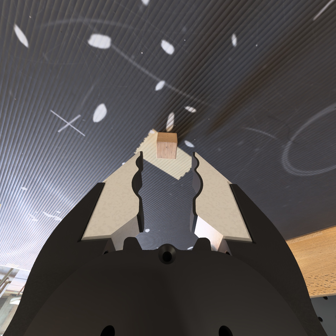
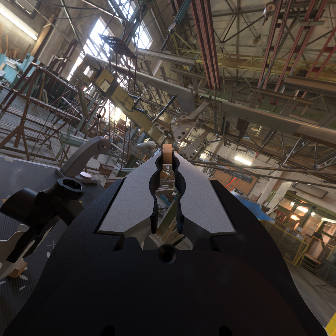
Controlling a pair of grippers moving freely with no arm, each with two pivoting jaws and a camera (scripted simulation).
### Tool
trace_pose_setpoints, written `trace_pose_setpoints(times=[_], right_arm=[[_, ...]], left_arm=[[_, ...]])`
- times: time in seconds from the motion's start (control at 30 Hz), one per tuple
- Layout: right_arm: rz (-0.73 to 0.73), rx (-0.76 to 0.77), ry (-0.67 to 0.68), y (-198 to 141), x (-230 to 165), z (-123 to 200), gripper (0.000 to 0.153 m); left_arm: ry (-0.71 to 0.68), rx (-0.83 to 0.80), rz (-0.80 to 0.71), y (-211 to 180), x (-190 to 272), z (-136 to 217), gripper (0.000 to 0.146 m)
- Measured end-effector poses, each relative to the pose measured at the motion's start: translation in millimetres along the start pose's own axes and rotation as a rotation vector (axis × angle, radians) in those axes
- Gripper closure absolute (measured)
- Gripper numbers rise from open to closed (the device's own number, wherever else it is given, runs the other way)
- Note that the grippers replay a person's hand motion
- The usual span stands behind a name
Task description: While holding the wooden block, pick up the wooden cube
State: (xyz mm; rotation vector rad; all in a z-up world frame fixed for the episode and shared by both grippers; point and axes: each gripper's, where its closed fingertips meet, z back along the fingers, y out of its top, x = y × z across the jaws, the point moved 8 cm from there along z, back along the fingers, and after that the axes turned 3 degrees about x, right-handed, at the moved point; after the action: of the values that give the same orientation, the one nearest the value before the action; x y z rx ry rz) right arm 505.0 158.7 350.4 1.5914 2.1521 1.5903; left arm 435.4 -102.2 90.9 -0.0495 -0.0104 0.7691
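Observation:
A small light wooden cube [image 1: 166,148] stands on a beige patch [image 1: 169,169] of the dark ribbed mat. My left gripper [image 1: 167,154] is open and empty, its tips on either side of the cube's near face, just short of it. My right gripper [image 2: 167,154] is shut on a thin wooden block [image 2: 167,152], held at the fingertips and raised, pointing up and away from the table. The right wrist view also shows the left gripper's black body [image 2: 41,205] at the lower left, with the cube [image 2: 17,271] beneath its fingers.
The dark mat [image 1: 72,72] carries white flecks and scratched marks. A bare wooden table edge [image 1: 309,263] lies to the right. A grey hinged metal arm [image 2: 85,158] stands on the mat [image 2: 21,181] near its far edge. A workshop hall fills the background.

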Motion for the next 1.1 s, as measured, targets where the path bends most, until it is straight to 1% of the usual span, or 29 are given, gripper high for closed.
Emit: trace_pose_setpoints(times=[0.37,0.4,0.47,0.6,0.67,0.73,0.87,1.0,1.1], right_arm=[[-0.002,-0.01,0.018,-3,-2,-2,0.144],[0.003,-0.014,0.02,-3,-2,-3,0.144],[0.011,-0.021,0.025,-4,-4,-3,0.144],[0.016,-0.029,0.033,-5,-5,-5,0.144],[0.02,-0.027,0.034,-5,-5,-5,0.144],[0.02,-0.023,0.04,-5,-5,-4,0.144],[0.012,-0.049,0.076,-8,-9,-8,0.144],[0.021,-0.144,0.165,-17,-22,-18,0.144],[0.079,-0.252,0.235,-28,-39,-28,0.145]], left_arm=[[-0.001,-0.002,-0.007,0,-1,0,0.096],[-0.001,-0.008,-0.017,1,-1,0,0.101],[0.001,0.003,-0.046,5,-1,1,0.126],[-0.033,0.059,-0.055,14,0,5,0.126],[-0.059,0.133,-0.043,16,-1,15,0.126],[-0.093,0.244,-0.034,16,-3,30,0.126],[-0.21,0.443,-0.032,8,-8,58,0.126],[-0.358,0.68,-0.006,-2,-17,88,0.126],[-0.475,0.865,0.007,-10,-20,109,0.126]])
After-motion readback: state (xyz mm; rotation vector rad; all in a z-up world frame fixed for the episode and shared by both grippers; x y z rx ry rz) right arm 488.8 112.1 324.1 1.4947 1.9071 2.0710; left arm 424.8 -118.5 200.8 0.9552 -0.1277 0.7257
